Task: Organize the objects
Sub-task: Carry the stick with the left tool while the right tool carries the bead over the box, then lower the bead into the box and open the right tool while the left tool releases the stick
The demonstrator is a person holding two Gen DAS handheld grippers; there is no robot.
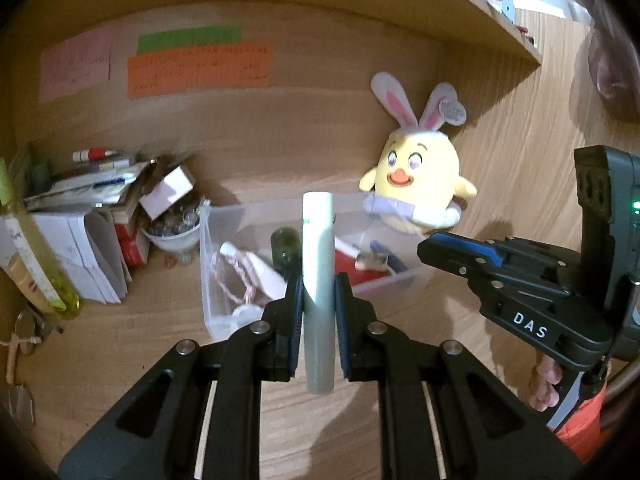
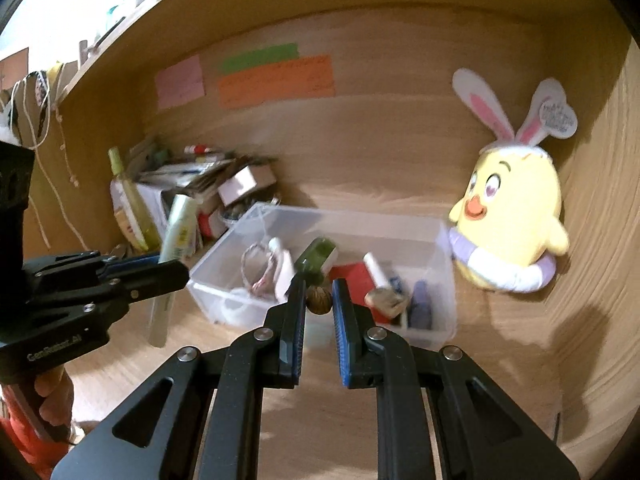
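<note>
A wooden desk alcove (image 1: 320,128) is seen in both wrist views, closed at the back by a panel to which a pink paper (image 1: 76,64), a green paper (image 1: 188,36) and an orange paper (image 1: 200,70) are fixed. A shelf (image 1: 460,12) is mounted above. A clear plastic bin (image 2: 400,228) is set on the desk surface near the back panel. A yellow plush chick (image 2: 512,216) with rabbit ears is found upright just beside the bin's right end, against the side wall. A leaning pile of books and papers (image 1: 80,232) is noted at the left of the bin, with a yellow-green bottle (image 2: 128,200) beside it.

Inside the bin, a red box (image 2: 356,276), a dark green bottle (image 2: 316,258), a white tube (image 2: 378,270) and a pink-and-white cord (image 2: 260,272) are observed among smaller, unclear items.

The left gripper (image 1: 318,292) is held above the desk in front of the bin. Its jaws are closed almost fully on a pale green tube (image 1: 318,264), which is held upright between the pads, its top standing above the fingertips and its lower end hanging below them.

The right gripper (image 2: 319,294) is likewise held in front of the bin. Its jaws are drawn in on a small brown walnut-like object (image 2: 319,300), pinched at the fingertips. Part of a hand (image 1: 544,384) is visible beneath the right gripper's body.
</note>
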